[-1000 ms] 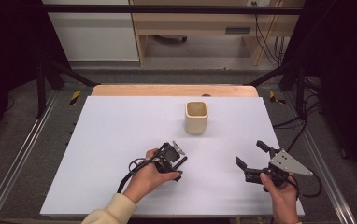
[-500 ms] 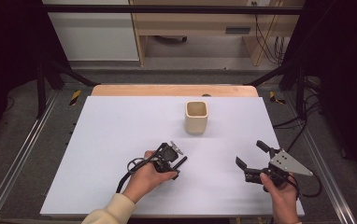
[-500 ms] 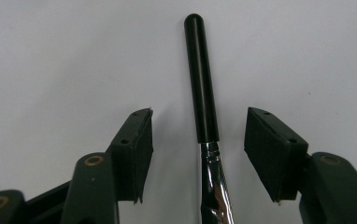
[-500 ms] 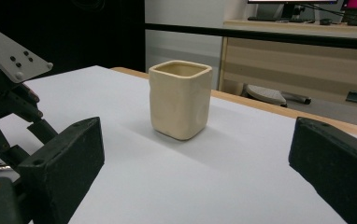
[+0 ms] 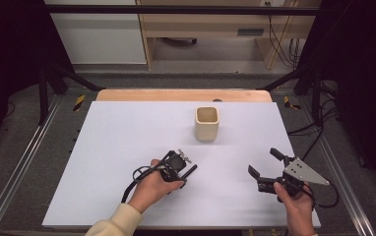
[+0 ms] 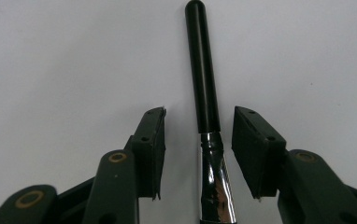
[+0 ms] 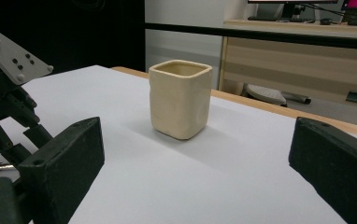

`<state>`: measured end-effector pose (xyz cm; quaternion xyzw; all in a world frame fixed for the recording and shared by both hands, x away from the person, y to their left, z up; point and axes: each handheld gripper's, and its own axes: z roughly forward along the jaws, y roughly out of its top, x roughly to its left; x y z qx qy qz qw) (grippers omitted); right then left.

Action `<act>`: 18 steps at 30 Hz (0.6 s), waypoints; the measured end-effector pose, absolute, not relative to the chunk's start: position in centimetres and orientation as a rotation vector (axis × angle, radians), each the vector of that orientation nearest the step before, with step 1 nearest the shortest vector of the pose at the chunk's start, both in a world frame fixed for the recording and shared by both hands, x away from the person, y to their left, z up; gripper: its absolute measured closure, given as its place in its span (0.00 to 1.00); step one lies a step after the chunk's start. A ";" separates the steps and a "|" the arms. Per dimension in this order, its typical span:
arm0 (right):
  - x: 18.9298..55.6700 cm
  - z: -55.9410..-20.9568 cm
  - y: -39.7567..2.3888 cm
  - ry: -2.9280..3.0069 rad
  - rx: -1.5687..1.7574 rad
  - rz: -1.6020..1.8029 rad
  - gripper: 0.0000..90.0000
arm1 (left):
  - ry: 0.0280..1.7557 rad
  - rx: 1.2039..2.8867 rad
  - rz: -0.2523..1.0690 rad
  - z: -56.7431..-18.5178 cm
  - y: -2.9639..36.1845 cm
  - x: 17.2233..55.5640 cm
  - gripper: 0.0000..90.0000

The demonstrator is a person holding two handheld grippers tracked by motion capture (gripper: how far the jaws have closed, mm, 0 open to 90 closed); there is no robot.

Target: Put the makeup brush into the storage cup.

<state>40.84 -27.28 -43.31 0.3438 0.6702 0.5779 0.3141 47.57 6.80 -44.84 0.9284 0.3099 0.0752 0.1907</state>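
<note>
A brush with a black handle [image 6: 203, 84] and a shiny metal ferrule lies flat on the white table [image 5: 117, 147]. My left gripper [image 6: 199, 116] points down over the brush, which lies between its jaws. The jaws have just been closing, and a gap still shows on each side of the brush, so the pads do not press it. From above, the left gripper [image 5: 178, 167] is at the table's front centre, with the brush handle [image 5: 191, 171] sticking out to its right. My right gripper [image 5: 264, 162] is open and holds nothing. It faces a cream square cup [image 7: 180, 98], which stands farther back [image 5: 207, 123].
The table's wooden back edge [image 5: 176, 95] lies behind the cup. Metal rails run along both sides of the table. A wooden desk and cables stand beyond it. The left gripper's body [image 7: 8, 93] shows at the left of the right gripper view.
The left gripper's jaws have narrowed around the brush. Both hands and the cup have kept their places.
</note>
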 end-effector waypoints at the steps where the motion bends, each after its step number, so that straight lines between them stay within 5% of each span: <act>1: 40.8 -43.3 -27.3 1.767 0.906 1.523 0.04 | 0.868 2.611 0.209 -44.8 6.8 47.6 0.61; 18: 40.9 -43.3 -27.3 1.768 0.905 1.523 0.04 | 0.865 2.620 0.178 -44.9 6.8 47.5 0.69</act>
